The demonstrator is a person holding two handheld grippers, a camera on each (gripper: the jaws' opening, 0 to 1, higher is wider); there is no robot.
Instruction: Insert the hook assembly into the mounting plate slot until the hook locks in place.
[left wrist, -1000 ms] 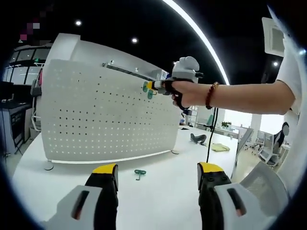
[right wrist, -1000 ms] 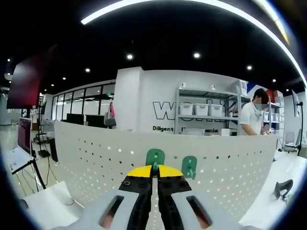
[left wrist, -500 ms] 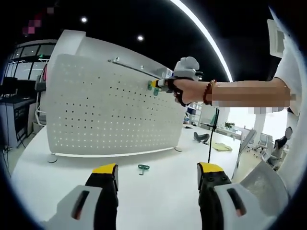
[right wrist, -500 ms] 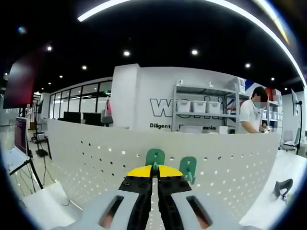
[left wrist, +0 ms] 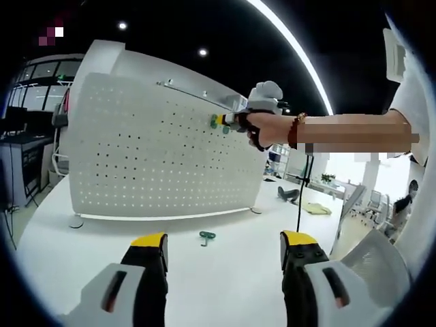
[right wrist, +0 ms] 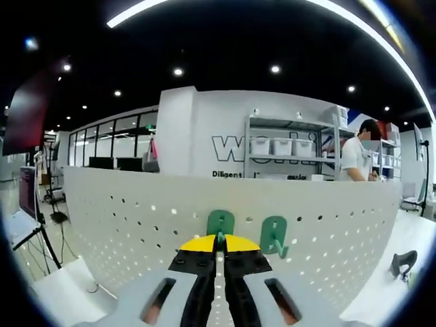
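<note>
Jaws of right gripper [right wrist: 219,240] pinch green hook [right wrist: 220,223] at pegboard [right wrist: 129,218]

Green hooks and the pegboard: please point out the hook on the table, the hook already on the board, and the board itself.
hook on the table [left wrist: 207,236], left gripper view, its middle.
hook on the board [right wrist: 273,235], right gripper view, its flat body.
pegboard [left wrist: 157,157], left gripper view, perforated face.
</note>
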